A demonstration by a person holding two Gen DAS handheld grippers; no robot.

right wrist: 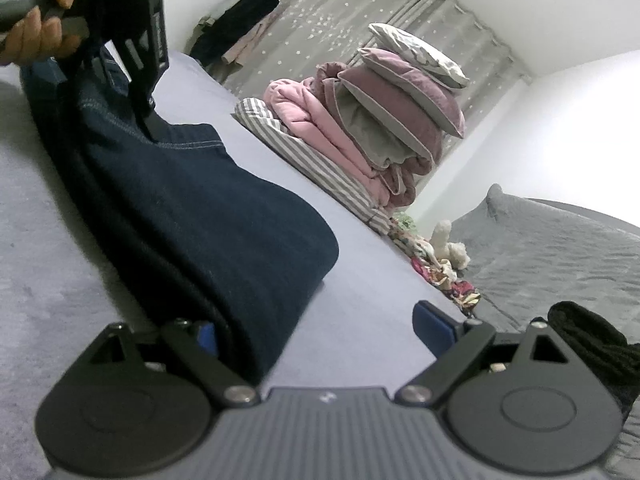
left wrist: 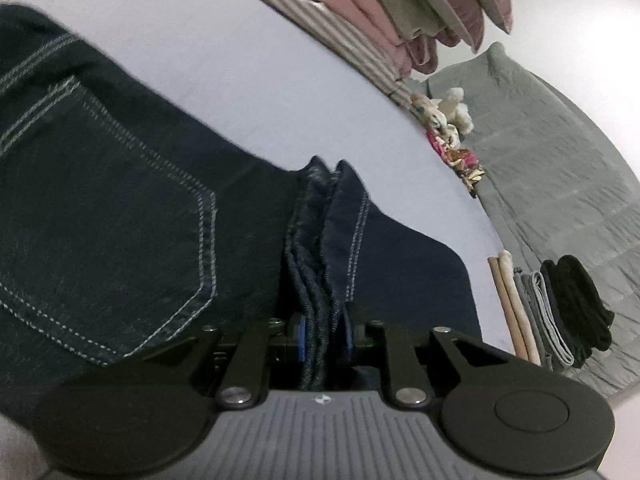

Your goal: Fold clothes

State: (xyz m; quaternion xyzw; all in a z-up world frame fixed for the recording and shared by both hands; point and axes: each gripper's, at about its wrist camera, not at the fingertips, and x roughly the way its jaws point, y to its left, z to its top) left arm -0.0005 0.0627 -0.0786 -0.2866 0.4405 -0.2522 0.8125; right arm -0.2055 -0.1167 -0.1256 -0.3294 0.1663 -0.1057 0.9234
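Observation:
Dark blue jeans (left wrist: 120, 200) lie folded on a pale lilac bed sheet (left wrist: 240, 60), back pocket stitching facing up. My left gripper (left wrist: 323, 332) is shut on a bunched stack of denim layers, its blue pads pressing both sides. The right wrist view shows the same jeans (right wrist: 208, 216) as a thick fold running toward the camera. At the top left of that view a hand (right wrist: 40, 36) holds the left gripper (right wrist: 148, 120) down on the cloth. My right gripper (right wrist: 320, 330) stands open and wide. The fold's near end lies beside its left finger (right wrist: 206, 336), and the pads grip nothing.
A pile of pink and striped bedding topped with pillows (right wrist: 380, 128) sits at the far side of the bed. Floral cloth and a plush toy (right wrist: 448, 248) lie at the edge beside a grey quilt (right wrist: 560, 248). Folded clothes (left wrist: 560, 312) are stacked at the right.

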